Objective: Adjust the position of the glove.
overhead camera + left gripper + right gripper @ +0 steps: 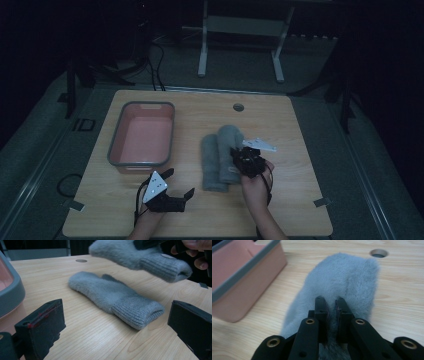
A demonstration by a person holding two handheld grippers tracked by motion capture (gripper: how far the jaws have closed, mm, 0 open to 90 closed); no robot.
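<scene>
**While one mitten is being lifted, the other is lying ahead of the open left gripper**

While the table [200, 220] is being viewed from above, the pink bin [118, 138] is being seen at its left half, with two grey mittens just to its right. Both mittens are being laid out with their long axes running from the person's side toward the far edge, cuffs nearest the person.

The right mitten [342, 280] is being pinched near its cuff by the right gripper [331, 305], whose jaws are being held nearly together on the fleece. In the left gripper view this mitten is being carried clear of the wood, tilted, cuff end lower.

The left mitten [112, 296] is being left flat on the table, between the bin and the held mitten. It is being faced by the left gripper [178, 184], whose jaws are being held wide apart and are gripping nothing. Its cuff is pointing toward that gripper's right jaw, and its length is slanting away to the left.

As a judgement, the flat mitten is being best reached by the left gripper, which is nearer; the bin is lying to the left of both.
</scene>
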